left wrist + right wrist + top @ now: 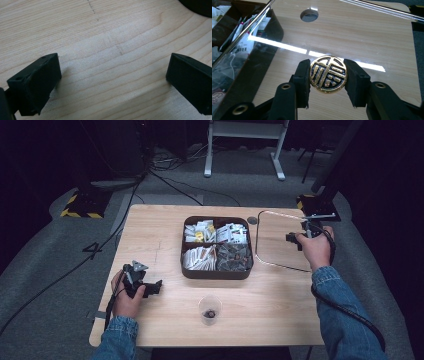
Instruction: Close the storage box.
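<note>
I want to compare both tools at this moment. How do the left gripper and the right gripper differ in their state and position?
The left gripper has its jaws wide apart with nothing but bare table between them; the right gripper is shut on a round gold-and-black knob. In the high view, the left gripper sits near the table's front left, the right gripper at the far right by the clear lid. Both have black jaws.

Dark contents of the plastic cup (pixel 210 310) too small to identify.

floor: grey carpet (pixel 45 255) | upper centre: white desk frame (pixel 245 145) | upper left: yellow-black striped base (pixel 82 202) | surroundings: dark room
</note>
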`<state>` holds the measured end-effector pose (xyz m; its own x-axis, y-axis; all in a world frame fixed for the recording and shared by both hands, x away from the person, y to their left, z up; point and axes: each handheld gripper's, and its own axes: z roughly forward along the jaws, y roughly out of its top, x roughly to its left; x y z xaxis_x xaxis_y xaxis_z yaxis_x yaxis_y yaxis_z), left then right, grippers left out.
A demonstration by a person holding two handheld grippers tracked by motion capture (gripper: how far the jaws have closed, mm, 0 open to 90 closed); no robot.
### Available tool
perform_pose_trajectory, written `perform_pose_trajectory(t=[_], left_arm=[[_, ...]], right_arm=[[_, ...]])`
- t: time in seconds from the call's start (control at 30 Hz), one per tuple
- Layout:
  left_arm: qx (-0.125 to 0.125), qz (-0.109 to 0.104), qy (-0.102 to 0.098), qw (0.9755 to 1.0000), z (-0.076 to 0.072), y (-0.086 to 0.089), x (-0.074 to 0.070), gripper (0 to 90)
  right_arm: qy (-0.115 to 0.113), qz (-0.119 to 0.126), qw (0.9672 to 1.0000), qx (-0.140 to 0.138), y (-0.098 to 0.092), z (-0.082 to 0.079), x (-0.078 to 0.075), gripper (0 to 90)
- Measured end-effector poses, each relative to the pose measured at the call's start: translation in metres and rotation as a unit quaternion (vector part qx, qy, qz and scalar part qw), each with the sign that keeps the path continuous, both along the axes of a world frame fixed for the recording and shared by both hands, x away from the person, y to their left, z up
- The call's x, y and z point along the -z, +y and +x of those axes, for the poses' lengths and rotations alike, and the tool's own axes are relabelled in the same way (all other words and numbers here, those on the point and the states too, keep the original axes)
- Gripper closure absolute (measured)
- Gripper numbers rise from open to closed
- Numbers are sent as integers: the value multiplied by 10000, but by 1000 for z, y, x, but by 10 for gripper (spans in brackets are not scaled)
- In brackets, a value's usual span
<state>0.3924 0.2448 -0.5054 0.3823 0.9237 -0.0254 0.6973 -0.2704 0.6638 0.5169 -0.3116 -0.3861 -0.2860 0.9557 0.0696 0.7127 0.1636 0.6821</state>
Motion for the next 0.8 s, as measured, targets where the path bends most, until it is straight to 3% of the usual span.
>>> perform_pose_trajectory(t=[0.37, 0.8], left_arm=[[-17, 1, -12, 10000, 0, 0, 0, 1], [16, 1, -1, 10000, 0, 0, 0, 2]], right_arm=[[-18, -20, 9998, -185, 29, 0, -16, 593], [-25, -4, 9986, -531, 76, 6, -28, 593]])
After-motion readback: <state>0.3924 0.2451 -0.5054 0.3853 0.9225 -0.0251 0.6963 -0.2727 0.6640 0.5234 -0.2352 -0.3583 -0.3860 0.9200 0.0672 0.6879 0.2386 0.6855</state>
